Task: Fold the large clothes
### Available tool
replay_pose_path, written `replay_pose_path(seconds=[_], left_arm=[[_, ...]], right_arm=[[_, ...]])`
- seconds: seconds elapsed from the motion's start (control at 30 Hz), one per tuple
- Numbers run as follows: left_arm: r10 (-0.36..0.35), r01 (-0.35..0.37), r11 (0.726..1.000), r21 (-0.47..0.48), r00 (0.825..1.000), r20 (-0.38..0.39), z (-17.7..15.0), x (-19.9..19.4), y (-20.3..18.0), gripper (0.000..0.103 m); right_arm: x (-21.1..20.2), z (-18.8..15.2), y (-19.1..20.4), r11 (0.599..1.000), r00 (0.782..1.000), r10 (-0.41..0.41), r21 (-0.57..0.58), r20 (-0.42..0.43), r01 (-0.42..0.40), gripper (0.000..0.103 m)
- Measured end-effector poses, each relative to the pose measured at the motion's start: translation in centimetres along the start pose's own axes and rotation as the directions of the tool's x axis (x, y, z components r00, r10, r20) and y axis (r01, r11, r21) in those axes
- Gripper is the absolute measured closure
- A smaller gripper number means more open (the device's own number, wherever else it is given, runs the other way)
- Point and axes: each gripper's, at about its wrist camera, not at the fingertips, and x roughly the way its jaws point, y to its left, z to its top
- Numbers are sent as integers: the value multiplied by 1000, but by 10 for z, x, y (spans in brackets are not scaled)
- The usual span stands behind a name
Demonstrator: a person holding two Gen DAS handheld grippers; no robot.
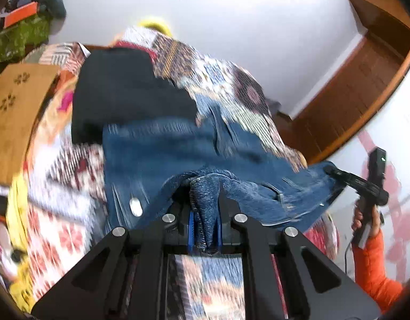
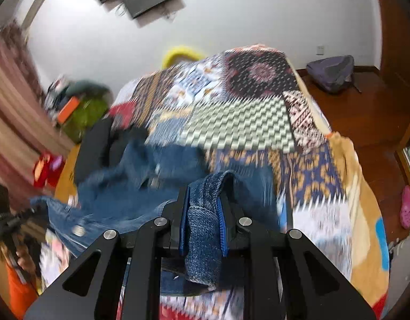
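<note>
A blue denim garment hangs lifted above the patchwork-covered bed, stretched between both grippers. My left gripper is shut on a bunched fold of the denim garment, which fills the gap between the blue pads. In the left wrist view the right gripper grips the garment's far corner, held by a hand with an orange sleeve. My right gripper is shut on a thick denim hem. The garment sags to the left toward the other gripper. A metal button shows on the cloth.
A black garment lies on the bed behind the denim. A wooden board is at the bed's left side. A cluttered pile stands at the far left corner. A grey backpack and a pink shoe lie on the wooden floor.
</note>
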Motion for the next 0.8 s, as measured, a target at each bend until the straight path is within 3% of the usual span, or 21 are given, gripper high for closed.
replay_pose_path(seconds=[0.07, 0.17, 0.27, 0.4, 0.47, 0.57, 0.73, 0.8], left_arm=[[49, -49, 998, -48, 999, -4, 24, 22, 16, 91], [85, -93, 988, -120, 994, -71, 41, 67, 39, 89], [159, -182, 974, -137, 973, -166, 42, 108, 55, 88], [203, -239, 962, -133, 949, -240, 28, 134, 69, 80], [195, -228, 966, -126, 954, -228, 28, 129, 68, 76], [201, -223, 969, -104, 961, -191, 32, 107, 59, 69], [263, -264, 965, 0, 964, -27, 41, 49, 30, 42], [290, -292, 955, 57, 956, 32, 41, 31, 17, 37]], right_arm=[[19, 12, -6, 999, 1000, -30, 22, -5, 30, 84], [57, 15, -14, 994, 992, -96, 46, -76, 100, 81], [76, 12, -23, 976, 971, -210, 36, -115, 215, 80], [75, 6, -40, 977, 971, -176, 89, -164, 192, 79], [66, 4, -40, 979, 971, -175, 74, -160, 188, 78], [53, -3, -29, 985, 974, -162, 31, -161, 169, 66], [41, -15, 9, 989, 979, -124, -101, -162, 108, 61], [39, -23, 25, 984, 979, -107, -158, -172, 80, 52]])
